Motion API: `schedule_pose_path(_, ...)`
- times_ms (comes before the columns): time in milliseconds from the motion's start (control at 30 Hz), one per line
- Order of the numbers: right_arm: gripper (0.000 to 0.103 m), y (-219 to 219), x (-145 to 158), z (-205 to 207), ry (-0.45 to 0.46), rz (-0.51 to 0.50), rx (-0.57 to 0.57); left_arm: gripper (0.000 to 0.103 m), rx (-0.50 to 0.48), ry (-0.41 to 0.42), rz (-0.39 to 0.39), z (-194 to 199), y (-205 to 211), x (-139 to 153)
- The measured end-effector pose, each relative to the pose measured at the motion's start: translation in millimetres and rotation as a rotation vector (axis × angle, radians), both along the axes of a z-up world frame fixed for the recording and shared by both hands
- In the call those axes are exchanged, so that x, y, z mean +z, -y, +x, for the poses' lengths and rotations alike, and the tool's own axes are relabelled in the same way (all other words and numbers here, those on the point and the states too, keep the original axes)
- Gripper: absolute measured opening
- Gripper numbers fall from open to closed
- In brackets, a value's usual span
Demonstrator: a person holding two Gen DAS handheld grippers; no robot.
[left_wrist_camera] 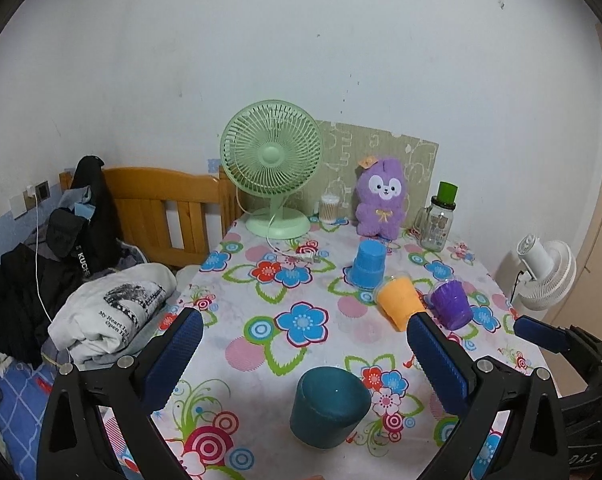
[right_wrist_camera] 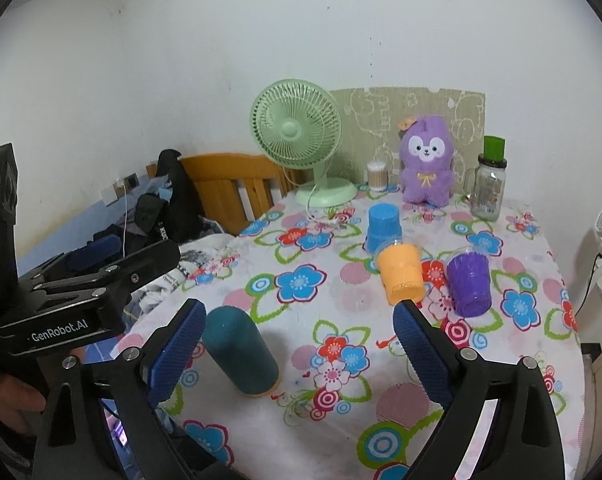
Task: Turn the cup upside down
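Note:
A dark teal cup (left_wrist_camera: pixel 328 406) stands upside down on the flowered tablecloth (left_wrist_camera: pixel 261 344), between and just beyond my left gripper's (left_wrist_camera: pixel 305 356) open, empty fingers. It also shows in the right wrist view (right_wrist_camera: pixel 241 350), near my right gripper's left finger. My right gripper (right_wrist_camera: pixel 297 340) is open and empty above the table. A blue cup (left_wrist_camera: pixel 367 264), an orange cup (left_wrist_camera: pixel 399 304) and a purple cup (left_wrist_camera: pixel 451 304) stand upside down farther back.
A green desk fan (left_wrist_camera: pixel 273 168), a purple plush toy (left_wrist_camera: pixel 381 198), a jar of cotton swabs (left_wrist_camera: pixel 329 208) and a glass jar with a green lid (left_wrist_camera: pixel 437 216) line the back edge. A bed with clothes (left_wrist_camera: pixel 81 280) lies left. A white fan (left_wrist_camera: pixel 545 272) stands right.

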State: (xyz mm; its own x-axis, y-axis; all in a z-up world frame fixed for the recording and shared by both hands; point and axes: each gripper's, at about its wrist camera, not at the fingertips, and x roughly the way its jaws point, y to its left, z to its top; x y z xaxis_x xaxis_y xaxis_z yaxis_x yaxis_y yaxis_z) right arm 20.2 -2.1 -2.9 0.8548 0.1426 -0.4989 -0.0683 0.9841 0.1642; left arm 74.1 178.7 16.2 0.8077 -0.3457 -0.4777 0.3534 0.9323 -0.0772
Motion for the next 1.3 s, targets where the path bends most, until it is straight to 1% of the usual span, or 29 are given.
schedule_pose_path(267, 0.100, 2.6, 8.2, -6.2, 0.031, 0.003, -0.016, 0.103, -0.006, 0.011, 0.004, -3.5, 3.1, 2.2)
schedule_pose_path(1133, 0.100, -3.1, 6.0, -4.1, 0.024, -0.006, -0.006, 0.103, -0.006, 0.014, 0.010, -6.1, -0.7, 2.7)
schedule_pose_path(1300, 0.100, -3.6, 5.6, -3.6, 0.023, -0.005, -0.007, 0.103, -0.010, 0.029, 0.016, -6.9, -1.9, 4.1)
